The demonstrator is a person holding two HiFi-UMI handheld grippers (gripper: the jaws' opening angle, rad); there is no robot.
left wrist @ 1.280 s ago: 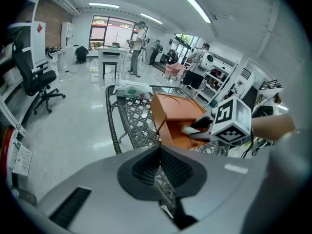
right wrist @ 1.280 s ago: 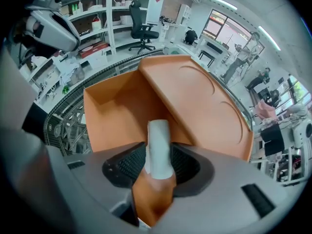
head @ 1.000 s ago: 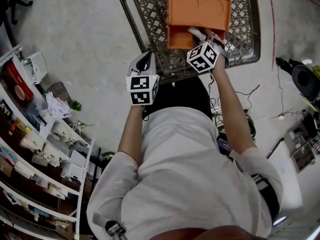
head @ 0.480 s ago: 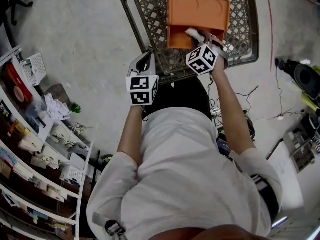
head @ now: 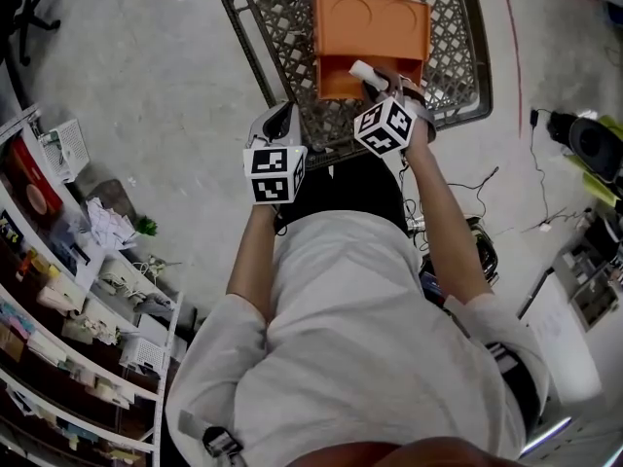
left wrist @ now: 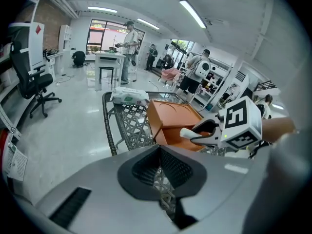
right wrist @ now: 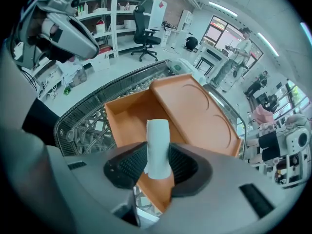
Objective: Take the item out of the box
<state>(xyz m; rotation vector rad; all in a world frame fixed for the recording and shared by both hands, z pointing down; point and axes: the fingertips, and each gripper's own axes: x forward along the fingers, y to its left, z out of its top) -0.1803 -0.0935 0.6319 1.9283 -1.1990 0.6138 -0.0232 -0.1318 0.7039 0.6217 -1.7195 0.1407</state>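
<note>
Right gripper view: right tongs (right wrist: 157, 164) clench white roll (right wrist: 157, 133) over orange box (right wrist: 126, 117); left tongs (left wrist: 160, 168) seemingly closed, empty.

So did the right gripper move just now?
Yes. The right gripper, shut on the white item, has drawn back from the orange box, toward the person.

The box (head: 370, 42) sits on the mesh table (head: 282, 27), its lid lying open beyond the compartment. Above the compartment's near right corner, the right gripper (head: 375, 74) has the cylindrical item (right wrist: 157, 147) between its jaws. The left gripper (head: 280, 115) is left of the box, over the table's near edge. A packet (left wrist: 129, 96) lies at the table's far end.
</note>
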